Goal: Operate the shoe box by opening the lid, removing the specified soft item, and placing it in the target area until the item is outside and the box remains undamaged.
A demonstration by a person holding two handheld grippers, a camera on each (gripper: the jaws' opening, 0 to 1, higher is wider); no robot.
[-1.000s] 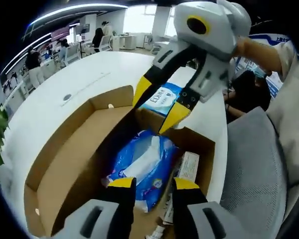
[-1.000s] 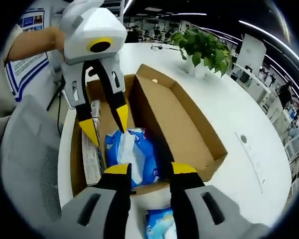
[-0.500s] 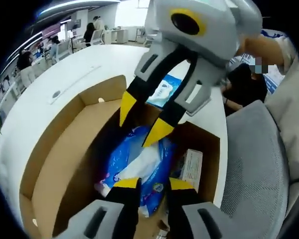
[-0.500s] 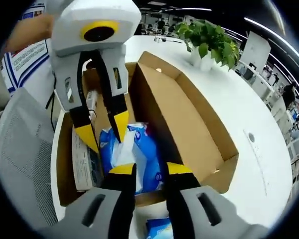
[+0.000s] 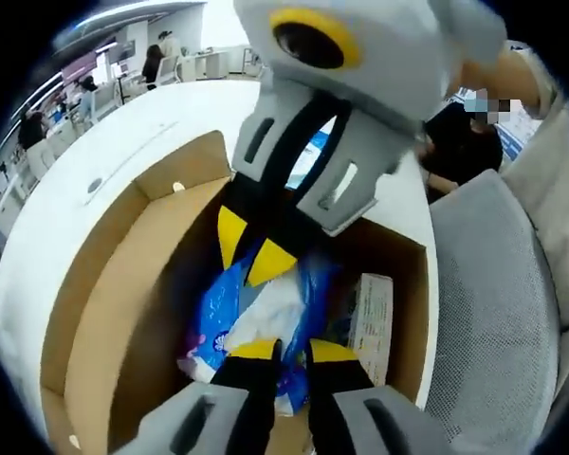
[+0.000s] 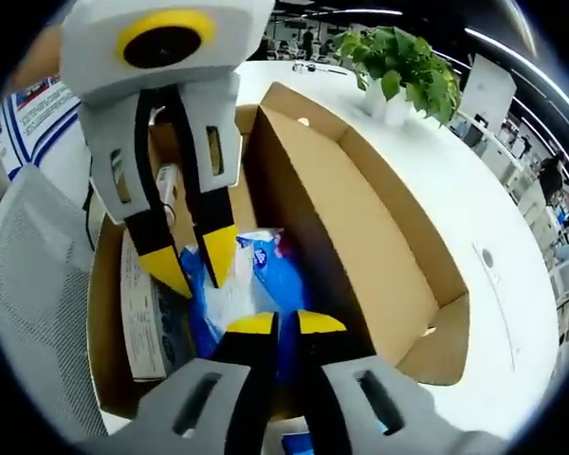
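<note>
Two grippers, left gripper and right gripper, jaws nearly closed with nothing clearly pinched, converge on the blue wipes pack in the open shoe box; pack likely soft, light, slippery — pinch a crinkled film fold.

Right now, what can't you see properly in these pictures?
- Blue-and-white soft plastic pack: its print is too blurred to read, in both views.
- Brown cardboard shoe box floor: hidden by the pack and both claws.
- Left claw, right claw: tips nearly closed; contact with the pack is unclear.
- White flat carton: label too small, left gripper view.
</note>
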